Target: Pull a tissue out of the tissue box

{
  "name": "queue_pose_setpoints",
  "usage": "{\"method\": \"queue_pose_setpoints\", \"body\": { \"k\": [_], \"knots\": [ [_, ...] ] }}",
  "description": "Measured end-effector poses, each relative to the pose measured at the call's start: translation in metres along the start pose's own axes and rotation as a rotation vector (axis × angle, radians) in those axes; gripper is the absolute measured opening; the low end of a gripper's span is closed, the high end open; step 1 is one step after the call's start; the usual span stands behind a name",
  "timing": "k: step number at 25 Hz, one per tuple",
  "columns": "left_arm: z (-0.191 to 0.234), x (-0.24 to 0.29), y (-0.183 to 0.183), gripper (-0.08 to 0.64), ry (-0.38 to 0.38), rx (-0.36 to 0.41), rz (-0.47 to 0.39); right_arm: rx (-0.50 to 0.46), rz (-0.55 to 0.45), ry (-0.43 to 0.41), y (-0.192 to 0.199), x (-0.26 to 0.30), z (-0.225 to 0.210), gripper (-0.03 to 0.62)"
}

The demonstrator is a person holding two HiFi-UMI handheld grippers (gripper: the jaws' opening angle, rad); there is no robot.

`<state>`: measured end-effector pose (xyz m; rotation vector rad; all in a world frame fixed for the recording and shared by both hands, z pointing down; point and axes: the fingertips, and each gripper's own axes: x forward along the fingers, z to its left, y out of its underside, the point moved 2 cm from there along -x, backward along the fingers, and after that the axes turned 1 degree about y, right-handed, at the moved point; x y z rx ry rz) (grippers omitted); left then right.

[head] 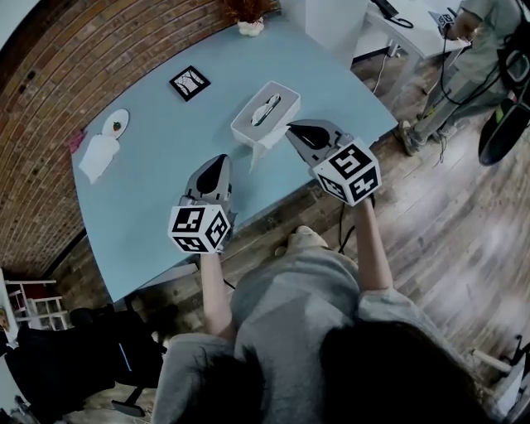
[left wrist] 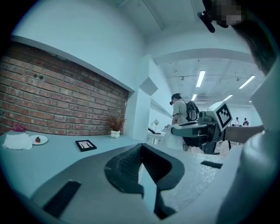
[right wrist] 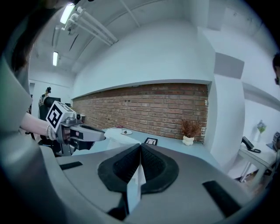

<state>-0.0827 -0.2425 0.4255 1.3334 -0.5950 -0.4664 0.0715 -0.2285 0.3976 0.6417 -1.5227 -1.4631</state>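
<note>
The white tissue box (head: 265, 116) sits near the front of the light blue table (head: 157, 174), and a tissue pokes from its slot. A loose white tissue (head: 258, 155) hangs in front of the box, between my two grippers. My right gripper (head: 290, 128) is shut with a strip of tissue (right wrist: 134, 186) pinched between its jaws. My left gripper (head: 220, 160) is also shut on a thin white sheet (left wrist: 148, 186). In the left gripper view, tissue hangs under the tip of the right gripper (left wrist: 174, 129). In the right gripper view, tissue shows at the tip of the left gripper (right wrist: 101, 136).
On the table lie a black framed picture (head: 190, 82), a small plate (head: 116, 124), a crumpled white cloth (head: 98, 157) and a potted plant (head: 250, 25). The table's front edge runs just under the grippers. A person (head: 464, 74) stands on the wooden floor at the far right.
</note>
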Motion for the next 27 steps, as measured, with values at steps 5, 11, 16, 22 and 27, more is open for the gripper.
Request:
{"method": "queue_pose_setpoints", "body": {
  "k": [5, 11, 16, 22, 27],
  "knots": [
    [-0.003, 0.001, -0.002, 0.003, 0.012, 0.003, -0.003, 0.001, -0.009, 0.006, -0.001, -0.002, 0.005, 0.000],
    [-0.006, 0.005, -0.006, 0.003, 0.024, 0.005, -0.011, 0.007, -0.019, 0.006, -0.001, -0.001, 0.003, 0.000],
    [-0.009, 0.006, -0.007, 0.003, 0.032, 0.009, -0.009, 0.019, -0.030, 0.009, -0.001, -0.002, 0.002, 0.000],
    [-0.007, 0.009, -0.002, 0.003, 0.023, 0.015, 0.018, 0.025, -0.036, 0.004, 0.001, 0.001, -0.001, 0.000],
    [-0.008, 0.011, -0.002, 0.003, 0.028, 0.023, 0.018, 0.045, -0.047, -0.001, 0.005, 0.003, 0.000, 0.000]
  ]
}}
